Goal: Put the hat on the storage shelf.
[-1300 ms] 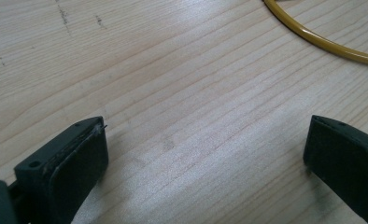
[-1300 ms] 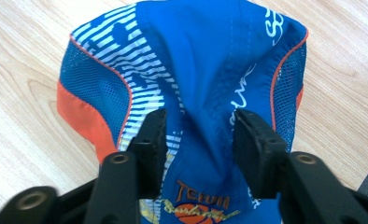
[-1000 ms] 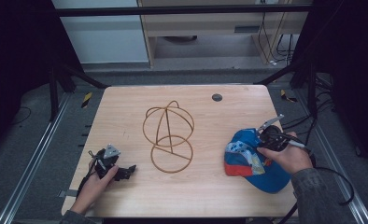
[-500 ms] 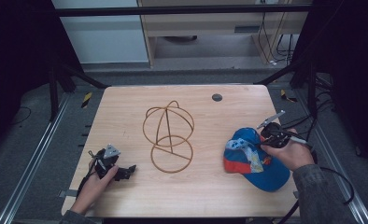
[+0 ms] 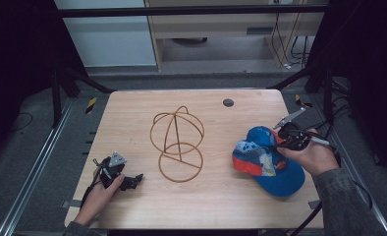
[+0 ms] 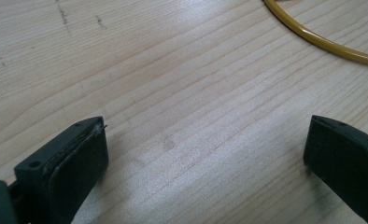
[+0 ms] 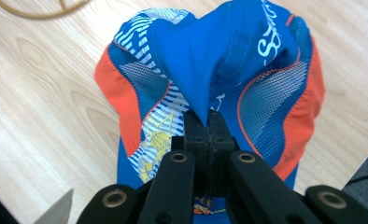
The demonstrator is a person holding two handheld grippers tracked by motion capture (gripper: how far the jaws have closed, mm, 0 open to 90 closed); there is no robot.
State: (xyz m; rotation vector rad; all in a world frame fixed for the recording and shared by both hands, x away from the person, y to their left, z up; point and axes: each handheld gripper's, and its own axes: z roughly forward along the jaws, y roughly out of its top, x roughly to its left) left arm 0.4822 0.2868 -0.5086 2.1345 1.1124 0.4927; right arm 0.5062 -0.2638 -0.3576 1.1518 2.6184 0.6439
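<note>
pale wood grain covers the bench [image 5: 216, 196], which stands on a grey floor [image 5: 29, 147] with dark frame rails at either side and a light cabinet [image 5: 221, 29] behind it. near the far edge of the bench sits a small dark round disc [image 5: 228, 103].

around the middle of the bench stands a wire stand [image 5: 177, 142] of thin yellowish rod: a flat ring lying on the wood with arched hoops rising from it into a dome shape. a curved piece of that ring shows at the top right of the left gripper view [image 6: 322, 42].

at the right side of the bench lies a blue cap [image 5: 267, 157] with orange panels, mesh sections and a striped print, its brim toward the near right corner. the right gripper [image 5: 284, 141], held in the person's right hand [image 5: 313, 156], is at the cap's crown. in the right gripper view its fingers [image 7: 197, 135] are pressed together on a fold of the blue cloth [image 7: 229, 60], which is pulled up into a peak above the rest of the cap.

the left gripper [image 5: 127, 181] rests low near the front left corner of the bench, held in the left hand [image 5: 100, 191], well apart from the wire stand. in the left gripper view its fingers [image 6: 74, 158] are spread wide with bare wood between them.
</note>
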